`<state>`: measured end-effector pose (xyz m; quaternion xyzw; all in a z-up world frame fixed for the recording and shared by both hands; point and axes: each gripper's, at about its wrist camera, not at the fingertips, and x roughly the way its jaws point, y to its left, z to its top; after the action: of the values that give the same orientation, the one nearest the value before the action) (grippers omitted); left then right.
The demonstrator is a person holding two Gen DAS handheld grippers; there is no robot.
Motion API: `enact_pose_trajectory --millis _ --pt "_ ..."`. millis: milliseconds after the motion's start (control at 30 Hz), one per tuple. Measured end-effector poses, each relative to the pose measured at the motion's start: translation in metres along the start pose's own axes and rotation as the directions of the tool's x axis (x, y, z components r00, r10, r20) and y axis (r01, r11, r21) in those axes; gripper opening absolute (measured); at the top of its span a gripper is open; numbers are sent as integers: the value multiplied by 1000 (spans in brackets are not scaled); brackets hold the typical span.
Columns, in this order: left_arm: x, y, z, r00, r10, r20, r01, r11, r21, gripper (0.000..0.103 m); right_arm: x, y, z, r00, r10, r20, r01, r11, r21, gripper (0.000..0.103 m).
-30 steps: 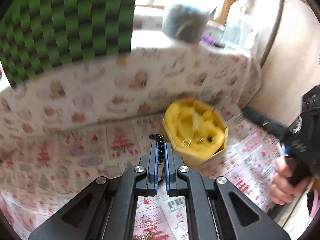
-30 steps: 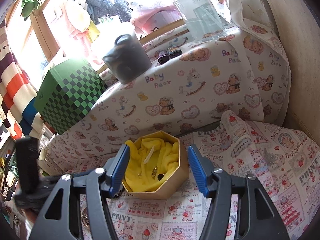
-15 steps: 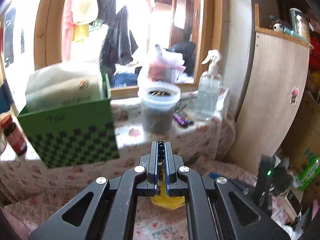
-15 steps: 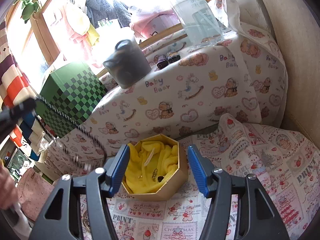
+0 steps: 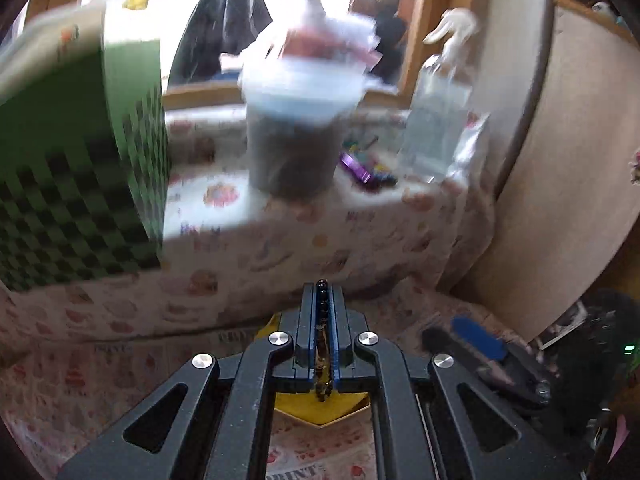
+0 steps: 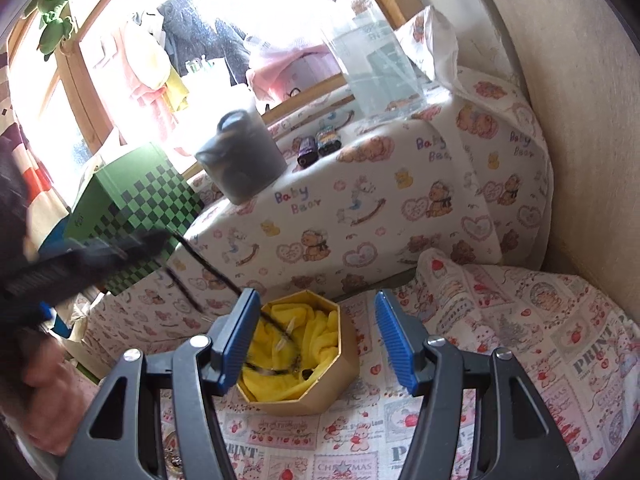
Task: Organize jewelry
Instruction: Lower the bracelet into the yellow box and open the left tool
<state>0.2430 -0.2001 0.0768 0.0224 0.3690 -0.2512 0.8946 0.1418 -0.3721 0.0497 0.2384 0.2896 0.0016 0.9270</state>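
My left gripper (image 5: 322, 312), jaws pinching the black bead necklace (image 5: 321, 304), has swung down from the window; the strand's end now trails into the yellow-lined box (image 6: 320, 396). My right gripper (image 6: 316, 340) waits spread around the box. Release looks near.

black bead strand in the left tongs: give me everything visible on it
The black bead strand is a string of small, round, glossy dark beads. The left tongs are shut on it, with a few beads poking past the tips. In the right wrist view it hangs from them in two blurred lines, slanting down into the gold octagonal box. Its lower end, which seems to carry some lighter bits, lies on the yellow cloth inside. The right tongs, open, flank the box without touching the strand.
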Motion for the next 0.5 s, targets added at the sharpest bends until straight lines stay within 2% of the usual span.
enact_pose_trajectory --millis 133,233,333,400,500 --pt "37 11 -19 995 -4 -99 0 999 -38 4 9 -6 -2 999 -41 -21 41 999 12 58" --pt "57 10 -28 983 -69 -172 60 996 -59 4 9 -7 -2 999 -11 -31 13 999 38 58" --pt "62 9 -34 972 -119 -204 103 991 -90 5 4 -4 0 999 -47 5 47 999 6 58" --pt "60 7 -37 974 -92 -206 81 995 -65 7 3 -5 0 999 -41 7 41 999 11 58" --pt "45 3 -41 986 25 -163 -24 1000 6 15 2 -4 0 1000 -19 -2 19 1000 20 58"
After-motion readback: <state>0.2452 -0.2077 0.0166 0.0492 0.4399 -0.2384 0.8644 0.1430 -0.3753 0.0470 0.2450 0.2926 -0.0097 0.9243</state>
